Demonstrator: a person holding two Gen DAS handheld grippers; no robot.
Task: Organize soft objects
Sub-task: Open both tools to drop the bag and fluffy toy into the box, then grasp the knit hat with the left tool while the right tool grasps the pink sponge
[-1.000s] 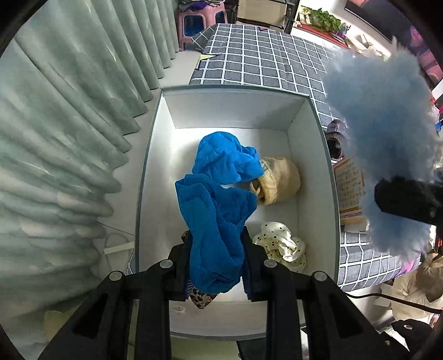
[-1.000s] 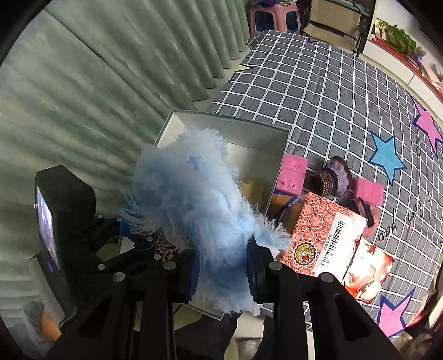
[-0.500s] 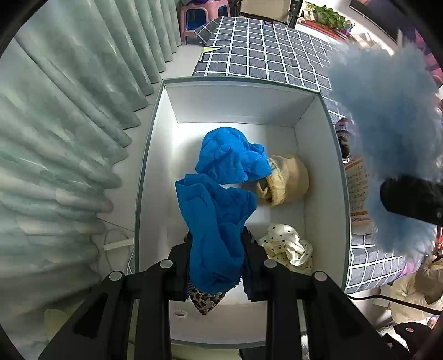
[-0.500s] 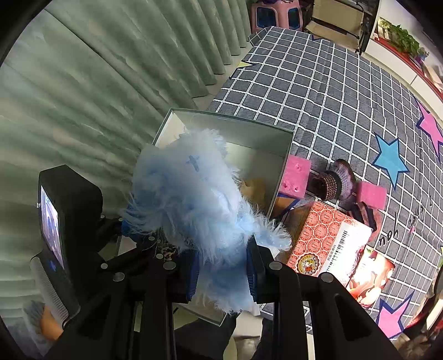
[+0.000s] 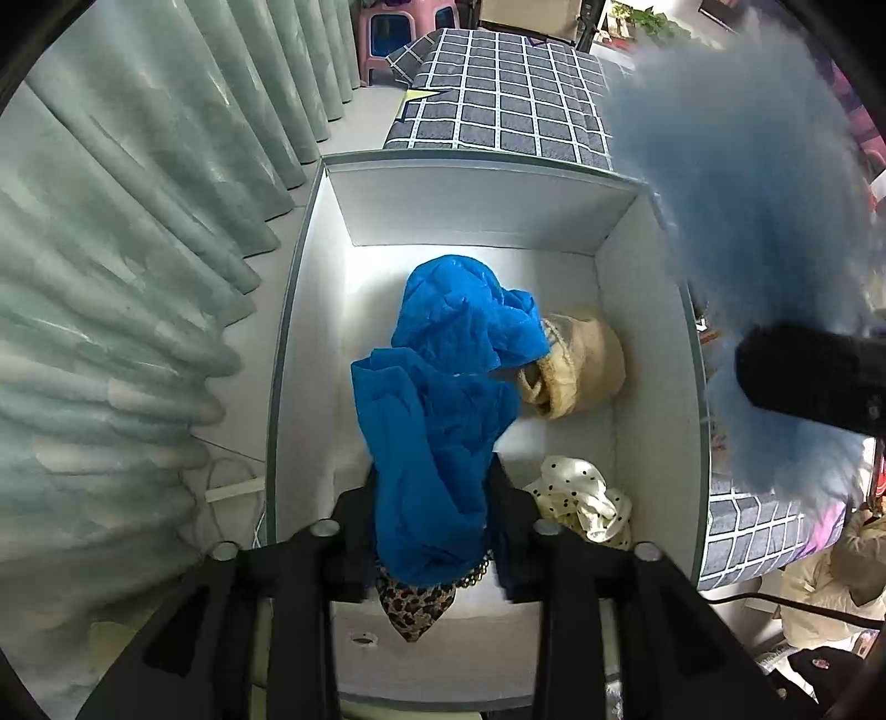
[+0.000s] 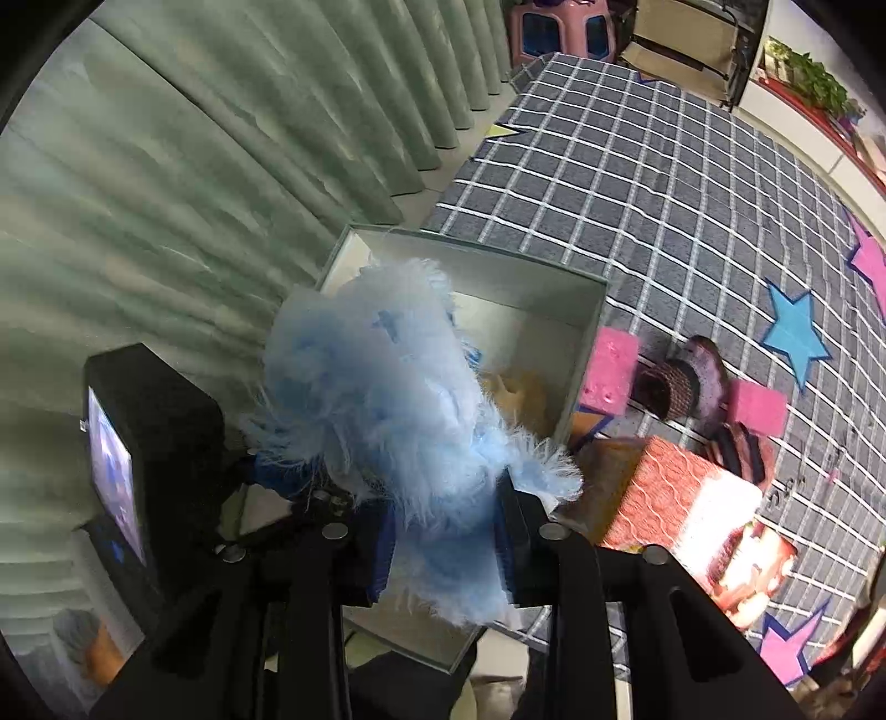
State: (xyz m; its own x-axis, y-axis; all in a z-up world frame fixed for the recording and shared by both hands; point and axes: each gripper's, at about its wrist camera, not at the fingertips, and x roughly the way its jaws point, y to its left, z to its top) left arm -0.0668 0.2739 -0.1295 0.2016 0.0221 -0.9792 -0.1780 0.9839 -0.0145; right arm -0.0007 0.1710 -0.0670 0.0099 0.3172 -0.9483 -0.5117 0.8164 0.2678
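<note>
My left gripper [image 5: 431, 531] is shut on a bright blue cloth [image 5: 437, 443] and holds it over the open white box [image 5: 310, 332]; the cloth's far end lies bunched on the box floor. In the box are a beige knitted item [image 5: 581, 376], a white dotted cloth [image 5: 581, 493] and a leopard-print piece [image 5: 415, 609]. My right gripper [image 6: 446, 548] is shut on a fluffy light-blue item [image 6: 382, 399], held above the box's [image 6: 587, 343] right side. It also shows blurred in the left wrist view [image 5: 747, 221].
Green curtains [image 5: 138, 249] hang to the left of the box. On the checked star rug [image 6: 664, 166] to the right lie pink sponges [image 6: 609, 376], a dark knitted item [image 6: 686, 382] and a red patterned box [image 6: 681, 515]. A pink stool [image 6: 559, 27] stands far back.
Both grippers have risen a little over the box, each holding its item. The fluffy item has moved closer across the left wrist view and blurs.
</note>
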